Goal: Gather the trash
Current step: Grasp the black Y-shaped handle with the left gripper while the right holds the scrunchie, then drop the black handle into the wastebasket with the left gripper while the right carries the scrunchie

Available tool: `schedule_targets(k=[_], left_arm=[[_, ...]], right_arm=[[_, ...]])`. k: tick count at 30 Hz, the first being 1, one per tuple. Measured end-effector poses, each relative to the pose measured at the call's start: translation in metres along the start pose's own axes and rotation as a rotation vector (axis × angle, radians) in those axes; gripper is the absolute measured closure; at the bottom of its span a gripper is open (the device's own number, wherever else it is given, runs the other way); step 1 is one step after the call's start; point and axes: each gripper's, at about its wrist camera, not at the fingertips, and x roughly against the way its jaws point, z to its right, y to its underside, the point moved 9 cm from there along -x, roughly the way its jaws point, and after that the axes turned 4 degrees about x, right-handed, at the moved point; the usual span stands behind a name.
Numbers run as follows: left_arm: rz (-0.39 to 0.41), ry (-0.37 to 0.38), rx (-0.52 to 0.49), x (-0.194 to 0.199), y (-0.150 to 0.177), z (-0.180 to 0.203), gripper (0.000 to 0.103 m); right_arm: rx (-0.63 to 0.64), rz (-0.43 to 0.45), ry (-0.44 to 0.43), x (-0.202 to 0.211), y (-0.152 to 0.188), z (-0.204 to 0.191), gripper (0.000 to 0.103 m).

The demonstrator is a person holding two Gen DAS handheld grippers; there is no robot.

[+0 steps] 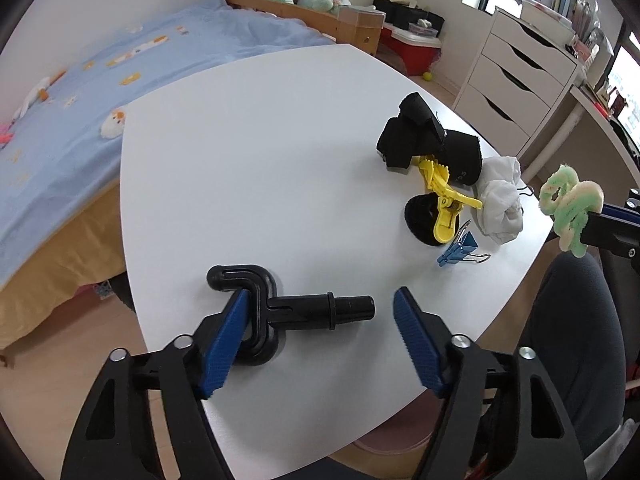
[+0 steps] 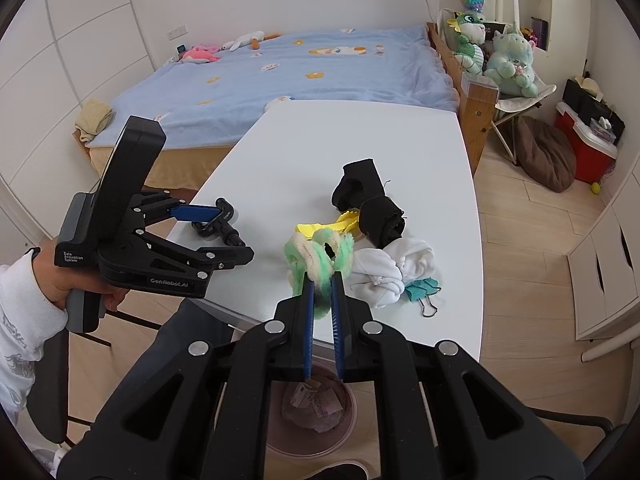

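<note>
Above the trash bin (image 2: pixel 316 420), fuzzy pipe-cleaner tangle (image 2: pixel 318 258) pinched in right gripper (image 2: pixel 322 300) for dropping; left gripper (image 1: pixel 320 332) half-open around black plastic fitting (image 1: pixel 280 308), not yet clamped.

White table (image 1: pixel 248 152) carries black pipe fitting (image 1: pixel 280 312), clips, socks.

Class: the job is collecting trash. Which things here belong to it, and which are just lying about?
Job:
fuzzy green twist, gripped by the right gripper
black plastic part, between the left gripper's pads
bin

Lying about:
bed
plush toys
drawers
</note>
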Motion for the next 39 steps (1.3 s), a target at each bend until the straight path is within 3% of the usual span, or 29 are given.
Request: schedule_targets(k=[9, 20, 29, 39], left_arm=[[0.033, 0.009, 0.003, 0.007, -0.001, 0.004, 0.045], [0.136, 0.037, -0.022, 0.055, -0.005, 0.034, 0.045], [0.206, 0.057, -0.055, 0.090, 0.013, 0.062, 0.045], [0.211, 0.095, -0.079, 0.097, 0.041, 0.086, 0.045]], right_arm=[[0.002, -0.003, 0.001, -0.002, 0.000, -0.001, 0.095], [0.005, 0.018, 0.009, 0.011, -0.001, -0.001, 0.095], [0.005, 0.034, 0.015, 0.030, 0.016, -0.002, 0.095], [0.006, 0.047, 0.014, 0.053, 0.041, -0.009, 0.095]])
